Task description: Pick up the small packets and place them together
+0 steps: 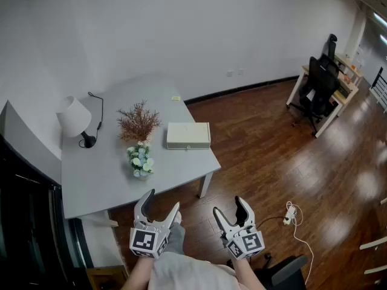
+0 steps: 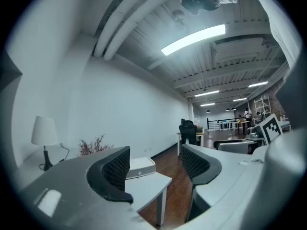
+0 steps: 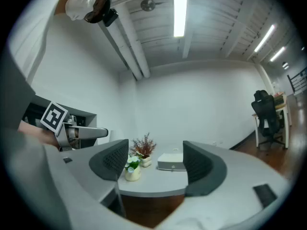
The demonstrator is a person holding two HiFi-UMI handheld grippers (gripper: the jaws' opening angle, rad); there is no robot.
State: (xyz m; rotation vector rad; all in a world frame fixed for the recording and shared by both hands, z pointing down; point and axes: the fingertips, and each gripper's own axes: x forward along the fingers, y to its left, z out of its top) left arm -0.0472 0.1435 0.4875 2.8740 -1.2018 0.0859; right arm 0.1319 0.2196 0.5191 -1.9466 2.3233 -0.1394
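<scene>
Two tools, left gripper (image 1: pixel 163 199) and right gripper (image 1: pixel 228 205), are held with jaws apart, empty; one box (image 1: pixel 188 135) and one lamp (image 1: pixel 75 117) are seen ahead.

**Grey counter and its load**

Counter (image 1: pixel 109 180) set against the wall. It carries a lamp (image 1: pixel 75 118) at left, a dried plant (image 1: pixel 138 122), a flower vase (image 1: pixel 140 163) just before it, a white box (image 1: pixel 188 135) at right, and a yellow packet (image 1: pixel 176 98) near the far edge.
</scene>
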